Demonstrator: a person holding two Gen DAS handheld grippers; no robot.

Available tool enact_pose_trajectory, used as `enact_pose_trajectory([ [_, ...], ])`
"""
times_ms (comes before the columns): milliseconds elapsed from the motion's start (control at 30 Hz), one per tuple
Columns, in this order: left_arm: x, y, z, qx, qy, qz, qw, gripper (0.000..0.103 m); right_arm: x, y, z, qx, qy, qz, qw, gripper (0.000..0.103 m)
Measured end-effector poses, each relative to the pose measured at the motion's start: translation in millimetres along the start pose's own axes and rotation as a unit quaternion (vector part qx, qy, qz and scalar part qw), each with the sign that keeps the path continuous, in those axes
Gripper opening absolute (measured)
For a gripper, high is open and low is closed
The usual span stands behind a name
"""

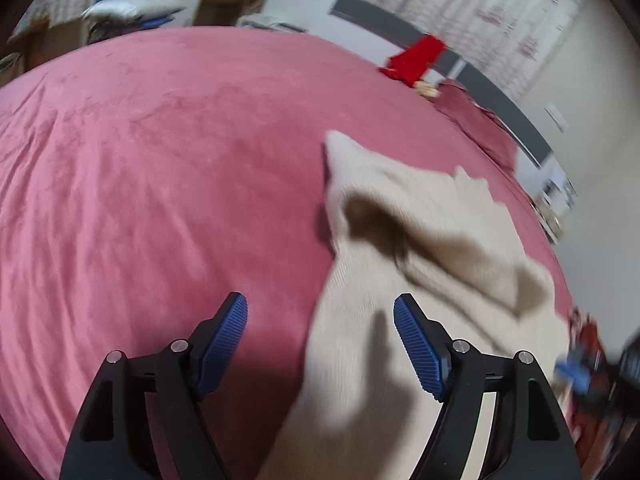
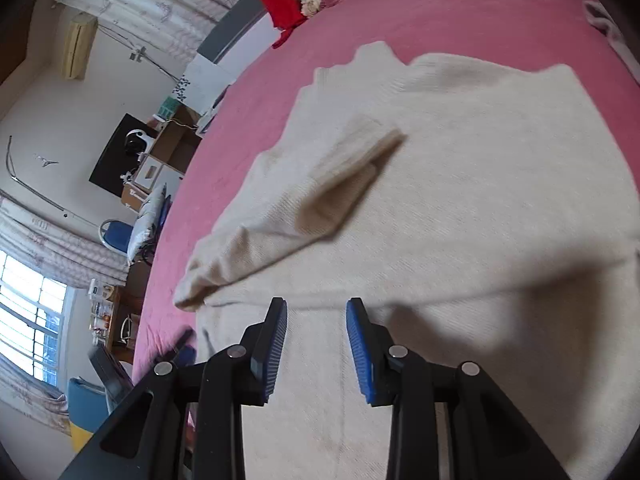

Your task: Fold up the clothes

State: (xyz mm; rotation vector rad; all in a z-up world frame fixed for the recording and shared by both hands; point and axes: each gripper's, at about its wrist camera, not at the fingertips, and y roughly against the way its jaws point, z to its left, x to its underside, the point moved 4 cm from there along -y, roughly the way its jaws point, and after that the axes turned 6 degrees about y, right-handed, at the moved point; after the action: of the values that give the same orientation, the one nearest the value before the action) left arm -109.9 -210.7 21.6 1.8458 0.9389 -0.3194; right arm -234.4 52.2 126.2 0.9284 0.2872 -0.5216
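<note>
Pink bedspread (image 1: 140,168) filled most of both views, soft and lightly wrinkled. On it lay the cream knit garment (image 2: 460,168), spread mostly flat, one sleeve (image 2: 304,192) folded back over the body.

My left gripper (image 1: 320,316) hovered above the bed, jaws spread wide, nothing between them. Its left pad was over bare pink cover, its right pad over the garment's left edge, so the cloth ran ahead and to the right of it. View was motion-blurred; could not tell if it touched the cloth.

My right gripper (image 2: 316,320) pointed along the garment from low over it, jaws parted with a clear gap, empty. The folded sleeve lay just ahead and slightly left; the cream body spread ahead and right. A shadow fell across the cloth to its right.

Room: red cloth (image 2: 282,4) at the far end of the bed beside a dark grey headboard (image 1: 440,60), with a maroon pillow (image 1: 476,120) near it. Patterned curtains (image 2: 160,4) beyond. Cardboard boxes (image 1: 216,0) and a blue chair (image 2: 118,236) stood off the bed's side. A bright window (image 2: 28,312) sat far left of my right gripper.
</note>
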Motion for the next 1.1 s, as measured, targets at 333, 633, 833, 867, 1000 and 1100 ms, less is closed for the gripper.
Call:
enact_pose_trajectory([
  [333,-2.4,-8.6,-11.7,-0.016,-0.063,0.014,0.9978,0.103,-90.7,-27.1,-58.5,0.039,-0.081,0.02,0.996,0.033],
  [633,-49.0,-11.7,-21.5,-0.148,-0.134,-0.061,0.9779,0.103,-98.0,-39.9,-68.5,-0.027,-0.11,-0.016,0.993,0.005],
  [833,-44.0,-30.9,-12.2,-0.166,-0.134,-0.048,0.9759,0.103,-84.1,43.4,-39.3,0.016,-0.019,-0.107,0.994,0.004],
  [867,-43.1,-34.1,-10.6,-0.168,-0.134,-0.045,0.9755,0.103,-78.4,55.3,-39.3,0.029,-0.009,-0.115,0.993,0.004],
  [1000,-40.1,-45.0,-4.3,-0.176,-0.131,-0.037,0.975,0.103,-44.9,72.6,-62.2,0.11,-0.011,-0.117,0.987,0.004],
  [1100,-39.5,-38.0,2.2,-0.162,-0.111,-0.032,0.9799,0.103,-13.2,64.1,-94.2,0.159,-0.041,-0.069,0.984,0.008],
])
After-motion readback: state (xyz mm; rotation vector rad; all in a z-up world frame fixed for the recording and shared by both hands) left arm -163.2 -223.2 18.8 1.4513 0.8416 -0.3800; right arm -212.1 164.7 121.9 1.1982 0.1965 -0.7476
